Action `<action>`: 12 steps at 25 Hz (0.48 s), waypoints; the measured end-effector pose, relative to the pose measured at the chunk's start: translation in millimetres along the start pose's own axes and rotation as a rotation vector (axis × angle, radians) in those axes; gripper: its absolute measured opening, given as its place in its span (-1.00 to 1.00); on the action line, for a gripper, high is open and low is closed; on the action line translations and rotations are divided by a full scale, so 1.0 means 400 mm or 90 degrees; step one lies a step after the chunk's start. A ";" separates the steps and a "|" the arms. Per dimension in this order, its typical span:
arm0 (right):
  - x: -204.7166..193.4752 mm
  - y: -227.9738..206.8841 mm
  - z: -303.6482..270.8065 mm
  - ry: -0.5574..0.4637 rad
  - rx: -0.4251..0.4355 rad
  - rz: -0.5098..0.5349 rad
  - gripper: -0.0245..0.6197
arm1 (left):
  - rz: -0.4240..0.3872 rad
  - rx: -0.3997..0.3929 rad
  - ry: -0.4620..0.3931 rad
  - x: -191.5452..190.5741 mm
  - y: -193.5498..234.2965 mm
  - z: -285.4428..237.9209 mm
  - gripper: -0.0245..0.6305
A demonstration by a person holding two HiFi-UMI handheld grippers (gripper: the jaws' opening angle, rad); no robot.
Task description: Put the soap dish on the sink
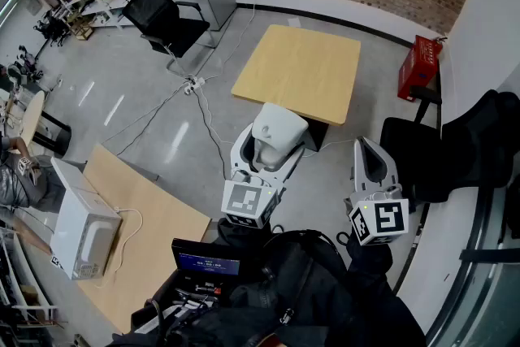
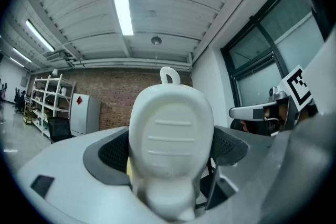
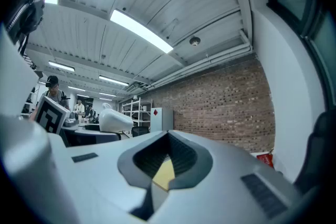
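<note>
The white soap dish (image 1: 279,132) is held in the air between the jaws of my left gripper (image 1: 273,145), which is shut on it. In the left gripper view the soap dish (image 2: 170,136) fills the middle, its ribbed underside facing the camera, with a dark pad (image 2: 112,152) pressed on each side. My right gripper (image 1: 365,145) hovers to the right at about the same height, shut with nothing in it. Its pads (image 3: 184,157) meet at the tip. The soap dish (image 3: 116,120) also shows at the left of the right gripper view. No sink is in view.
A square wooden table (image 1: 301,73) stands on the grey floor ahead. A second wooden table (image 1: 150,236) at lower left carries a white microwave (image 1: 81,232). Black chairs (image 1: 166,20) (image 1: 443,154), a red box (image 1: 420,65) and floor cables (image 1: 199,97) surround it.
</note>
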State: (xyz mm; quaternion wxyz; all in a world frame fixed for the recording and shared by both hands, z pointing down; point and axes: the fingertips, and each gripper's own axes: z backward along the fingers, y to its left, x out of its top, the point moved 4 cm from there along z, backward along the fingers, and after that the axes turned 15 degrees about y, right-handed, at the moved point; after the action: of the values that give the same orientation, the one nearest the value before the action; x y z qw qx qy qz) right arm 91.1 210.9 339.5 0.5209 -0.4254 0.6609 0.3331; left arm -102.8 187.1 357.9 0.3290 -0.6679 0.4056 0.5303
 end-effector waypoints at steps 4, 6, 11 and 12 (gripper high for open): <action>-0.001 -0.005 -0.001 0.004 0.000 0.003 -0.90 | -0.002 -0.005 0.002 0.004 -0.005 -0.009 0.47; 0.000 -0.008 -0.002 0.006 0.001 0.004 -0.91 | -0.003 -0.007 0.002 0.006 -0.008 -0.013 0.47; -0.004 -0.010 -0.004 0.008 0.005 0.001 -0.91 | -0.001 -0.009 0.008 0.009 -0.018 -0.016 0.47; -0.004 -0.008 -0.006 0.007 0.007 0.001 -0.90 | 0.001 -0.010 0.010 0.009 -0.017 -0.014 0.47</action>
State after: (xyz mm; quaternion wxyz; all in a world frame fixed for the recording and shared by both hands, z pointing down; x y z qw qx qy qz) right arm 93.3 208.0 341.7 0.5193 -0.4240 0.6658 0.3274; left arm -93.8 184.6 355.8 0.3202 -0.6744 0.4042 0.5285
